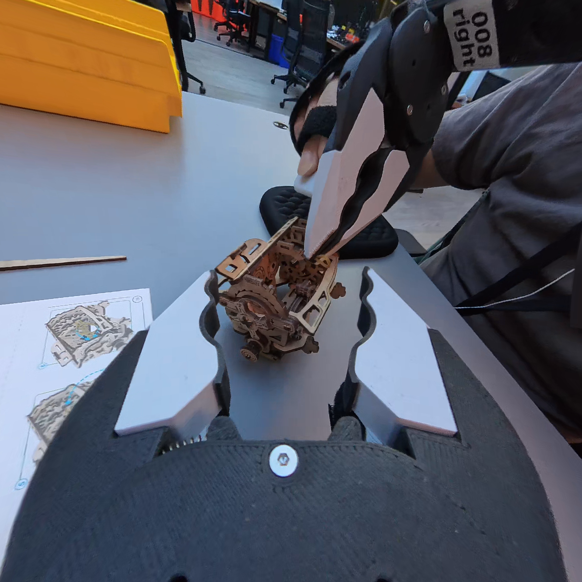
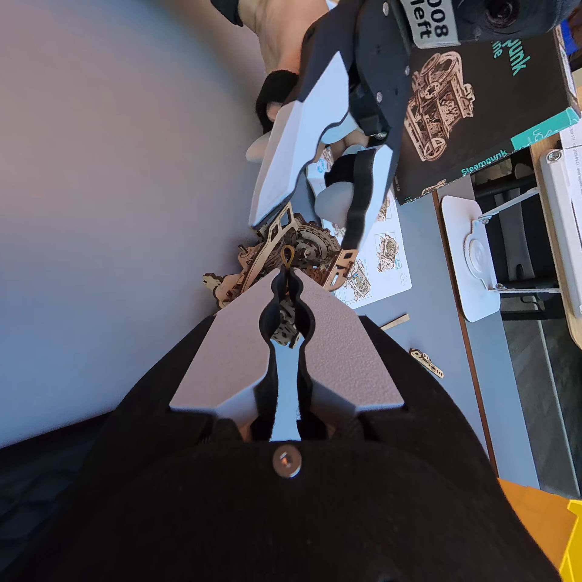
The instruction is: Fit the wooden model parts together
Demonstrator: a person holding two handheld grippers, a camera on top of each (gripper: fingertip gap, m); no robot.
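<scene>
The wooden model (image 1: 274, 302), a half-built gear mechanism in a pale frame, stands on the grey table (image 1: 126, 195). My left gripper (image 1: 288, 277) is open with one finger on each side of the model. Its left fingertip (image 1: 211, 278) touches the brown slotted flap (image 1: 239, 258); its right finger stands apart. My right gripper (image 2: 287, 274) is shut on a small yellow elastic loop (image 2: 287, 254) and holds it at the model's top (image 2: 299, 242). In the left wrist view it (image 1: 318, 252) comes down from the upper right with the loop (image 1: 323, 260) at its tips.
Yellow bins (image 1: 85, 63) stand at the back left. An instruction sheet (image 1: 72, 330) and a wooden strip (image 1: 63, 261) lie to the left. A black cushion (image 1: 368, 236) lies behind the model. The dark kit box (image 2: 472, 110), a small wooden part (image 2: 426, 362) and the person's torso (image 1: 504, 220) are nearby. My left and right fingertips are right by each other.
</scene>
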